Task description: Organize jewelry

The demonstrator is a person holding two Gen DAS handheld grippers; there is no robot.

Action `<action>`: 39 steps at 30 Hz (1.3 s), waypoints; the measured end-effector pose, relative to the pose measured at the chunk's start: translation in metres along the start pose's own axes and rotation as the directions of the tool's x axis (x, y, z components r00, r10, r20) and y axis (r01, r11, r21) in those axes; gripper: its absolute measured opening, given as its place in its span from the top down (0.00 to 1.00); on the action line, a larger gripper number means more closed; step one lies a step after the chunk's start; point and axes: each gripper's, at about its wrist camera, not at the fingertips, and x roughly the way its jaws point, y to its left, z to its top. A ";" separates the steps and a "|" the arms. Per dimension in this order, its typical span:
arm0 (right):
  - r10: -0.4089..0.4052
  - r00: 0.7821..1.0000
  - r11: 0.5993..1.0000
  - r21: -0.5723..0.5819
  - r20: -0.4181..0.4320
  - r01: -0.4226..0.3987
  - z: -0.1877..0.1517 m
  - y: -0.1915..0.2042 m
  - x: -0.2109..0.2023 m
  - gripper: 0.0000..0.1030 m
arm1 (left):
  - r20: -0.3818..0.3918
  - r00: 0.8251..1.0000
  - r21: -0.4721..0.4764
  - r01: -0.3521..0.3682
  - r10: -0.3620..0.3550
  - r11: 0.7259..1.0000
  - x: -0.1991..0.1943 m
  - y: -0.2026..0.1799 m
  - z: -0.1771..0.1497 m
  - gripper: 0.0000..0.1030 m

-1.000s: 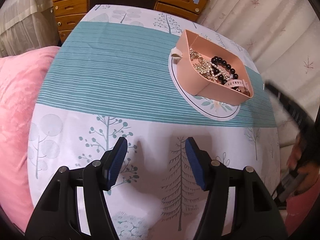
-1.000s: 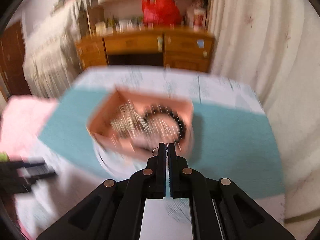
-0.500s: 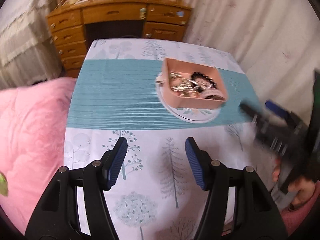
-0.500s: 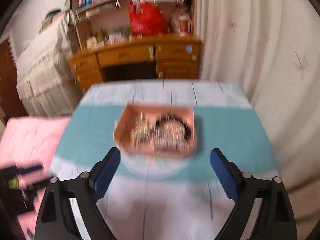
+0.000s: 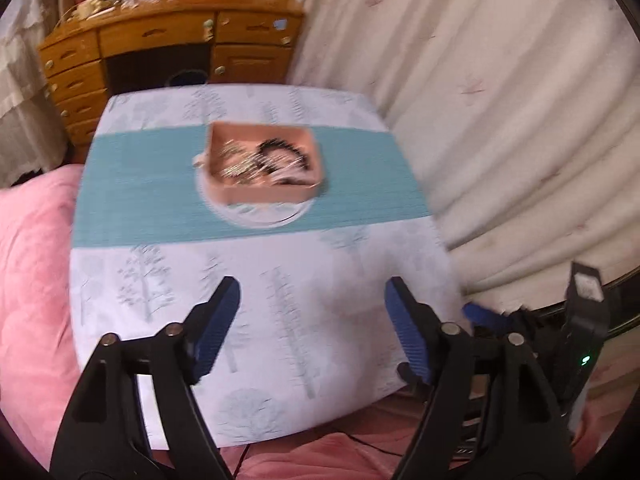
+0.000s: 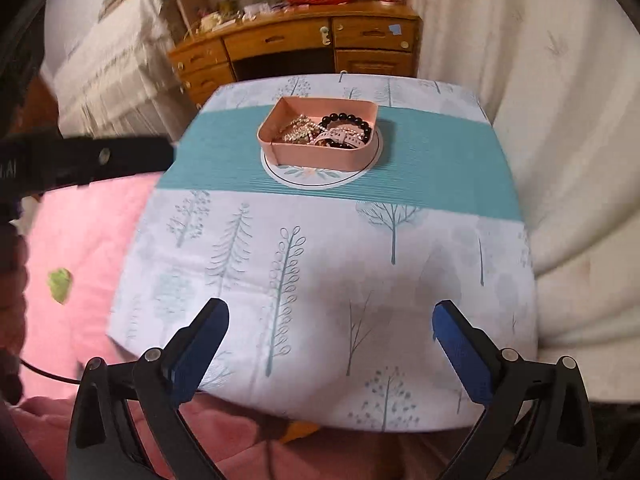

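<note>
Both wide apart and holding nothing, left gripper (image 5: 312, 312) and right gripper (image 6: 330, 334) over the near tablecloth (image 6: 328, 264), well short of pink jewelry tray (image 6: 318, 134) on teal stripe (image 6: 432, 168).

Both my wrist cameras look forward from the near desk (image 6: 320, 280) edge, well back, sharing the pink jewelry tray (image 5: 266, 160) (image 6: 320, 136) and wooden dresser (image 5: 160, 40) (image 6: 296, 40) beyond.

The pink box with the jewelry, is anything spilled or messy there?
Nothing has spilled. The pink box sits upright on a round mat, and the black bead bracelet, silver chains and pale watch strap all lie inside it, just heaped together in a tangle. Both grippers are open and empty.
</note>
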 end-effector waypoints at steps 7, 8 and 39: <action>0.050 0.998 0.978 0.203 0.037 -0.057 0.008 -0.077 -0.041 0.00 | 0.138 0.986 0.043 -0.103 0.096 0.994 -0.020 -0.060 0.013 0.08; 0.063 0.997 0.971 0.229 0.033 -0.069 0.009 -0.085 -0.044 0.00 | 0.141 0.982 0.033 -0.130 0.125 0.991 -0.020 -0.065 0.012 0.00; 0.063 0.983 0.997 0.023 0.174 -0.068 0.028 -0.057 -0.085 0.00 | 0.097 0.891 -0.130 -0.430 0.443 0.893 -0.016 -0.060 -0.060 0.00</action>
